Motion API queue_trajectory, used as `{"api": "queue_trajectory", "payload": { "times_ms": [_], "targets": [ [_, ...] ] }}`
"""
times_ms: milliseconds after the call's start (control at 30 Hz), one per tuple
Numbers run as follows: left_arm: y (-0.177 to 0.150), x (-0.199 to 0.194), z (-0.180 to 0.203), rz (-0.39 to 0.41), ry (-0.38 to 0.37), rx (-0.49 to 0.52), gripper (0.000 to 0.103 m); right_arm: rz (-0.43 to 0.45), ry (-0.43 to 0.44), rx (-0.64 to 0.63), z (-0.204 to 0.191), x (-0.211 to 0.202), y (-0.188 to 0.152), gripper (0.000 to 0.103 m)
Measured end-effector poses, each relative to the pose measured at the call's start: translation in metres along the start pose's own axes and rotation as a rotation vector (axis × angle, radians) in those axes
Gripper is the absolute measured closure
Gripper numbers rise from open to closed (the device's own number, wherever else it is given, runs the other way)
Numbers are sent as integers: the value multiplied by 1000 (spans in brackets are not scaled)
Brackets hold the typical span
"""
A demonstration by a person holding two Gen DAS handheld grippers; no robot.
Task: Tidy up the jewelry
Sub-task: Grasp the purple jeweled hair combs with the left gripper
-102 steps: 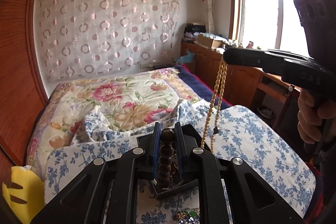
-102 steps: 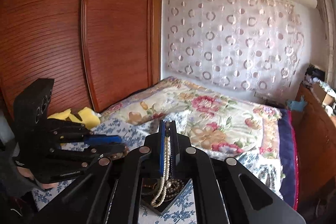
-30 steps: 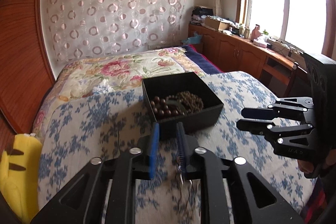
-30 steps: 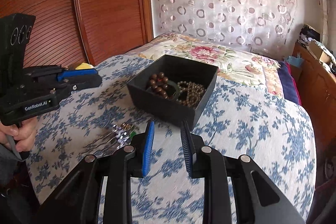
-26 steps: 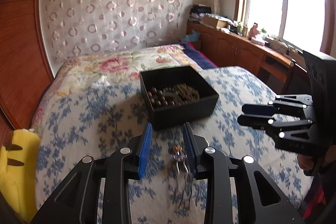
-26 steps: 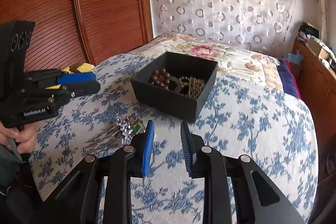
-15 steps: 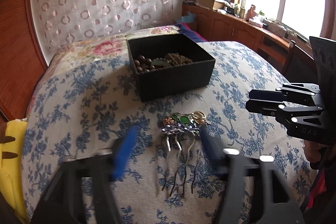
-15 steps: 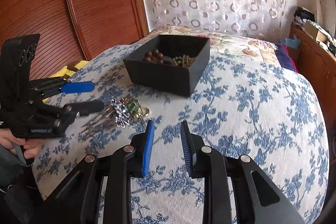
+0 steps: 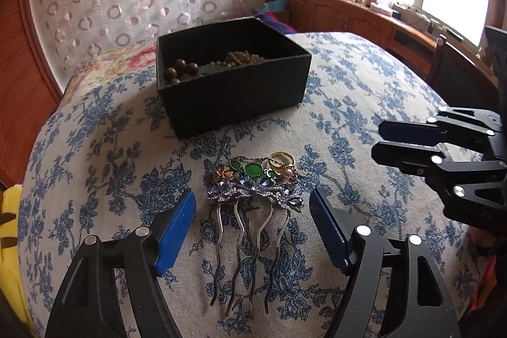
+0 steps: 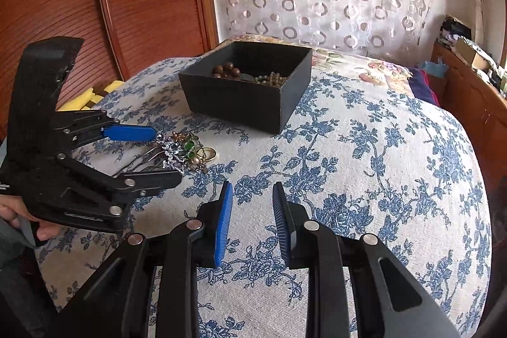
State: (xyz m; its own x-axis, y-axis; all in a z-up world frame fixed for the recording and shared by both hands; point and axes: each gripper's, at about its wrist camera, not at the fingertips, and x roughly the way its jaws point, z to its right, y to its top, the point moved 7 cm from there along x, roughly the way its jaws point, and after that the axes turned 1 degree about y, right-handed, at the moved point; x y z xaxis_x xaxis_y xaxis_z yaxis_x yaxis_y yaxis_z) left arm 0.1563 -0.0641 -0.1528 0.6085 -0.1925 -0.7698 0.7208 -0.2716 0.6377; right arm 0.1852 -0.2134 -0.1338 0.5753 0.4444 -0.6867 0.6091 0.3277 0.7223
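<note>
I judge the job partly done. The black box (image 9: 234,78) already holds two strings: dark brown beads (image 9: 180,70) at its left and a heap of small tan beads (image 9: 244,56) at its right, both lying inside the walls. What remains sits on the blue-flowered cloth (image 9: 348,103) in front of the box, apart from it: a jewelled hair comb (image 9: 253,195) with wavy metal prongs pointing back toward me, green stones and a copper flower along its top, and a gold ring (image 9: 282,160) touching its far right corner. A small pearl-like bit lies by the ring; I cannot tell whether it belongs to the comb.

My left claw (image 9: 252,227) hangs over the comb with its jaws opening; the prongs lie between the blue pads, but neither pad touches them, so nothing is held. From the other side, my left claw (image 10: 158,152) straddles the cluster the same way.

My right claw (image 10: 252,220) is a little apart and empty, over bare cloth just beside the cluster, with nothing between its pads.

So two pieces are in, and the comb and ring, at least, are left. The comb looks like my next pick; the thin ring lying flat on the cloth may be the harder one.
</note>
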Motion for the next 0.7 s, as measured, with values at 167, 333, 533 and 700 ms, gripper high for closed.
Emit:
{"api": "queue_trajectory", "payload": {
  "times_ms": [167,333,533,700],
  "targets": [
    [0,5,0,-13,12,7,32,1,-9,-9,-1,0,0,75],
    [0,6,1,-12,12,10,33,-2,-8,-3,-2,0,-1,75],
    [-1,-6,6,17,11,26,42,-4,-8,-3,-2,0,-1,75],
    [-7,-28,5,67,-10,-9,42,-9,-15,-11,-3,1,-1,75]
  ]
}}
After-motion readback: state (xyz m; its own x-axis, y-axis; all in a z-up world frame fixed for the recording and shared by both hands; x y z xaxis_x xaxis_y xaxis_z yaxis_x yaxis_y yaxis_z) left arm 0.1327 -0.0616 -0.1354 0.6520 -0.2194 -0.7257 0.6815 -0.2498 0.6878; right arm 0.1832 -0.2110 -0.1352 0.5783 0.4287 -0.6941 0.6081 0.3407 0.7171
